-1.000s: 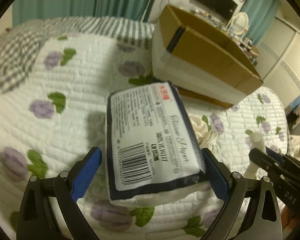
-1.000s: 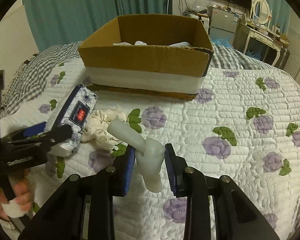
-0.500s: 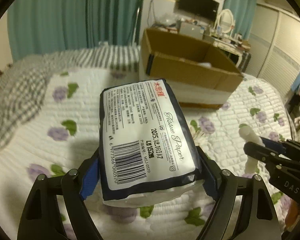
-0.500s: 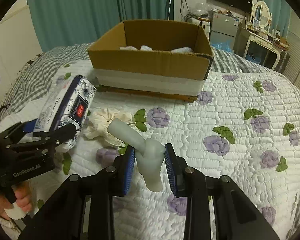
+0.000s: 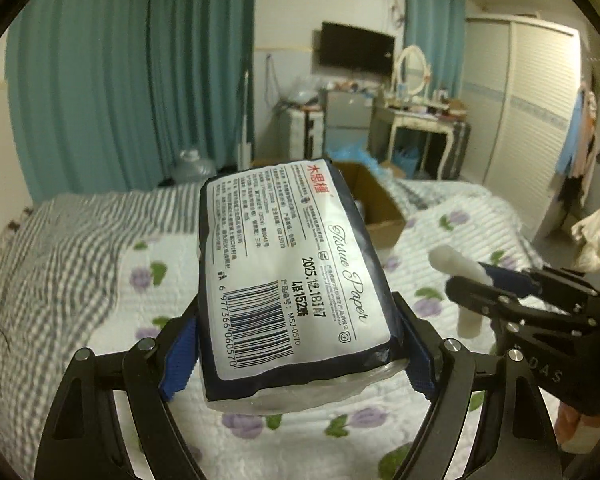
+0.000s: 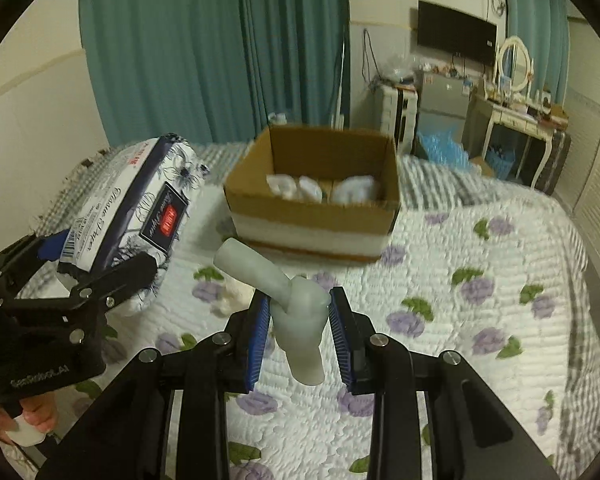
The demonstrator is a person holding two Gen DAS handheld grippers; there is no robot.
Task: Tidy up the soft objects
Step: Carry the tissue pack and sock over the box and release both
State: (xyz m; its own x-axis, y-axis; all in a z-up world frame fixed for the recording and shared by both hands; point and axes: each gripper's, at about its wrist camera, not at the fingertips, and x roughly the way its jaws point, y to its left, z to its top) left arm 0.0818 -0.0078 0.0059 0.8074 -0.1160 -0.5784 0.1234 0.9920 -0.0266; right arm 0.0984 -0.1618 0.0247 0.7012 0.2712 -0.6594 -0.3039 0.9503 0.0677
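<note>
My left gripper [image 5: 296,360] is shut on a navy and white tissue paper pack [image 5: 288,276] and holds it high above the bed; the pack also shows in the right wrist view [image 6: 140,216]. My right gripper [image 6: 300,334] is shut on a pale soft tube-shaped toy [image 6: 296,312], also seen in the left wrist view [image 5: 460,268]. An open cardboard box [image 6: 312,208] stands on the bed ahead with white soft items [image 6: 300,188] inside. A cream cloth bundle [image 6: 232,296] lies on the quilt below the toy.
The bed has a white quilt with purple flowers [image 6: 480,300] and a grey checked blanket [image 5: 60,264]. Teal curtains [image 6: 220,48], a dressing table [image 6: 516,120] and a wardrobe [image 5: 540,120] stand behind the bed.
Both grippers have risen with their loads. The tissue pack is lifted off the quilt and tipped up. The box now looks farther and lower.
</note>
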